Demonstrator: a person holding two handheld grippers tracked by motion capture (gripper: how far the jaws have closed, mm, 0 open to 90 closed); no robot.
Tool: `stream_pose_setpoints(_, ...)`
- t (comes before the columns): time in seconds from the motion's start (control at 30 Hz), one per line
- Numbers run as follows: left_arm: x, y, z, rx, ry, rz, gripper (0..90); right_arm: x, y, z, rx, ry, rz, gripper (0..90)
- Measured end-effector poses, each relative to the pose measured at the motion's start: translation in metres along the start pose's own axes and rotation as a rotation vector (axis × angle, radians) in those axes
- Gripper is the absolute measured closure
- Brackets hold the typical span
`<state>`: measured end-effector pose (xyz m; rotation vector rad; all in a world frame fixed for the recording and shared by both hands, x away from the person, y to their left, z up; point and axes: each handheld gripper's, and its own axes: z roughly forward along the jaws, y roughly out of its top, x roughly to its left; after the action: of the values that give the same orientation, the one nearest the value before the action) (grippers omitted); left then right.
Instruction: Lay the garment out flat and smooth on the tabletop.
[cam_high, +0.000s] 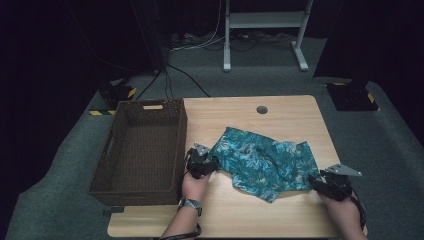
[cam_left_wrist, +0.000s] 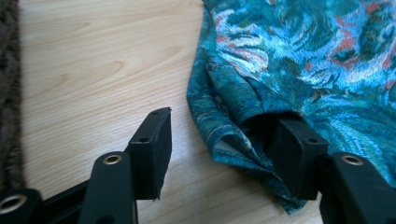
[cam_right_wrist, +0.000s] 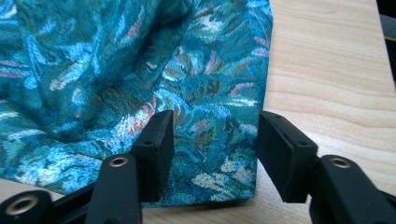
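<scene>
A pale wood tabletop (cam_high: 280, 112) stands on grey carpet in a dark room, w/ a metal desk frame (cam_high: 265, 30) and cables behind it. At the tabletop's left edge sits a dark woven basket (cam_high: 112, 150), long side running front to back. Right of it, approx. mid-tabletop, lies a teal leaf-print cloth (cam_high: 262, 162), rumpled, spread from just beside the basket's near corner to the right edge. The left gripper (cam_high: 202, 164) sits at the cloth's left end, between basket and cloth; the left gripper view shows its jaws apart, one over bare wood, the other tucked inside a fold of the cloth's (cam_left_wrist: 299, 60) hem, not pinching it. The right gripper (cam_high: 320, 182) is at the cloth's near right corner; in the right gripper view its jaws stand apart astride the cloth's (cam_right_wrist: 140, 70) edge, fabric between them but unclamped.
</scene>
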<state>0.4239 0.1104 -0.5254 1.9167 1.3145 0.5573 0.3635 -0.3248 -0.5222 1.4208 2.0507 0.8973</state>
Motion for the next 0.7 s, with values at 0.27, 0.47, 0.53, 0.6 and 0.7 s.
stream_pose_setpoints(0.27,-0.005,0.01,0.01,0.041,-0.003,0.116,46.4,-0.005,-0.005,0.001,0.01,-0.005,0.03,42.2)
stream_pose_setpoints(0.47,-0.006,0.028,0.012,0.029,0.001,0.175,46.3,-0.007,-0.007,0.002,0.014,0.004,0.036,42.0)
stream_pose_setpoints(0.53,-0.006,0.034,0.011,0.022,0.006,0.193,46.8,-0.008,-0.008,0.002,0.016,0.006,0.039,41.9)
stream_pose_setpoints(0.6,-0.007,0.039,0.01,0.014,0.001,0.206,49.3,-0.009,-0.009,0.002,0.017,0.009,0.04,41.9)
stream_pose_setpoints(0.7,-0.008,0.044,0.01,0.011,-0.009,0.211,56.7,-0.009,-0.009,0.003,0.017,0.011,0.041,42.7)
